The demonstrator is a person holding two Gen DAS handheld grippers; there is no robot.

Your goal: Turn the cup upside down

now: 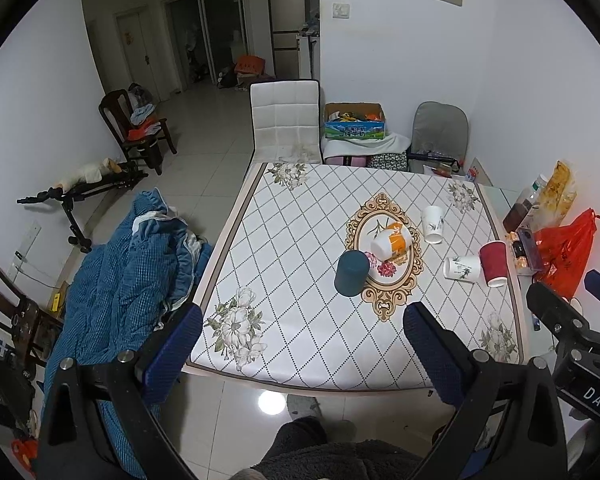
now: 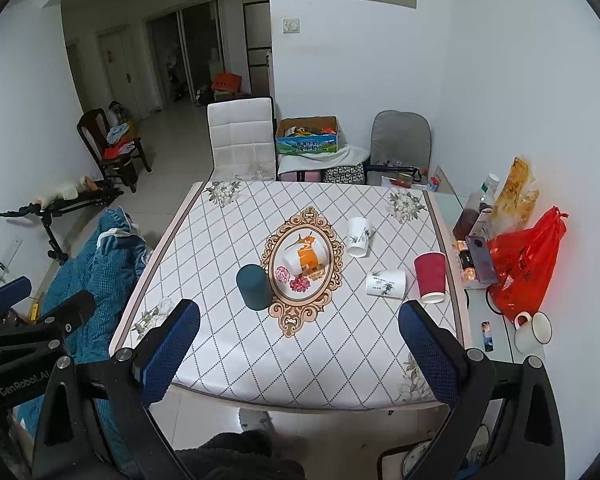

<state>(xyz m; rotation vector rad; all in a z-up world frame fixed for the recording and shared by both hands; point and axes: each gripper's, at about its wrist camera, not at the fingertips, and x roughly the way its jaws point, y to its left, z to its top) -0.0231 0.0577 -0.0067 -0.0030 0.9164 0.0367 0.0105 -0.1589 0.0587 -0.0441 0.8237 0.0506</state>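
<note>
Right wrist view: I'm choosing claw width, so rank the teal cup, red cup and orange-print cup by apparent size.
1. Red cup and teal cup: alike, not ranked.
2. Orange-print cup: looks smaller, but it lies tipped and farther away, so unsure.

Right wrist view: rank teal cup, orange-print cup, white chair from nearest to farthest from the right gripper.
From the right gripper, open, above the table's near edge:
1. Teal cup: upside down, left of centre, nearest the fingers.
2. Orange-print cup: on its side in the oval medallion, just beyond the teal cup.
3. White chair: past the table's far edge, left side.
</note>
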